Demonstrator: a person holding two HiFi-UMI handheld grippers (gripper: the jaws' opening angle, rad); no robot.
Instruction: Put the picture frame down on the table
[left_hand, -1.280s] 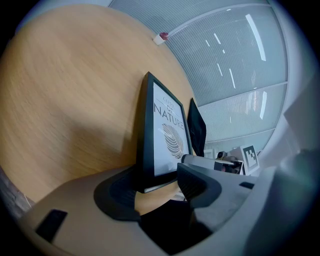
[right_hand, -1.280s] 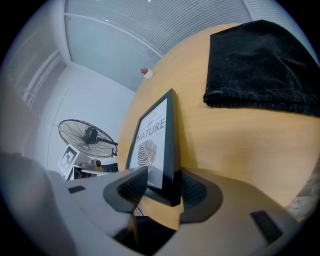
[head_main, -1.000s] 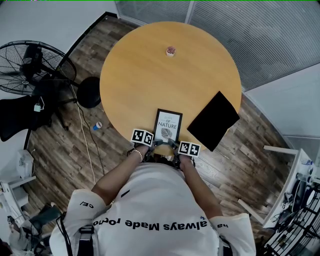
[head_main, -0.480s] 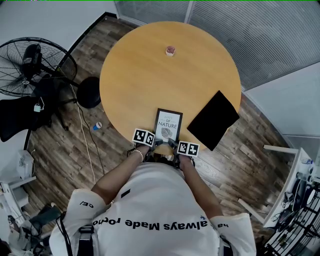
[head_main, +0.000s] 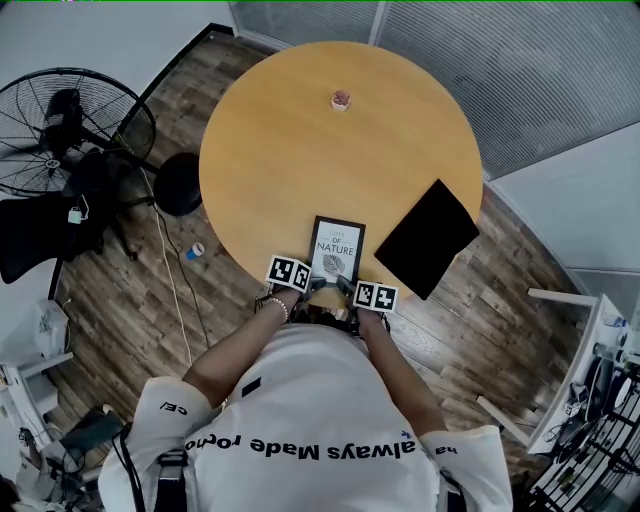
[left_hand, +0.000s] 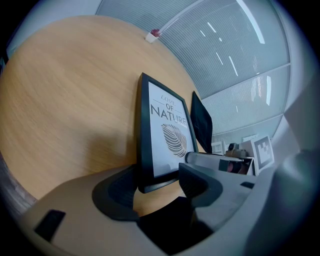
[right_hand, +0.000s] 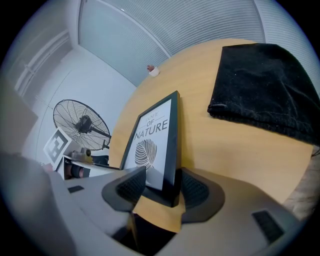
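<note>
The black picture frame (head_main: 335, 250), with a white print reading "OF NATURE" and a leaf drawing, is at the near edge of the round wooden table (head_main: 300, 150). Its near end is held from both sides. My left gripper (head_main: 316, 284) is shut on the frame's near left corner (left_hand: 167, 132), with one jaw on each face. My right gripper (head_main: 348, 288) is shut on the near right corner (right_hand: 155, 135) in the same way. The frame slopes up from the tabletop and throws a shadow on the wood. I cannot tell whether its far edge touches the table.
A black cloth pouch (head_main: 427, 240) lies on the table right of the frame and overhangs the edge. A small pink and white object (head_main: 341, 101) sits at the far side. A standing fan (head_main: 70, 125) is on the floor to the left.
Both grippers have edged slightly toward each other and forward with the frame. Otherwise nothing has visibly changed.
</note>
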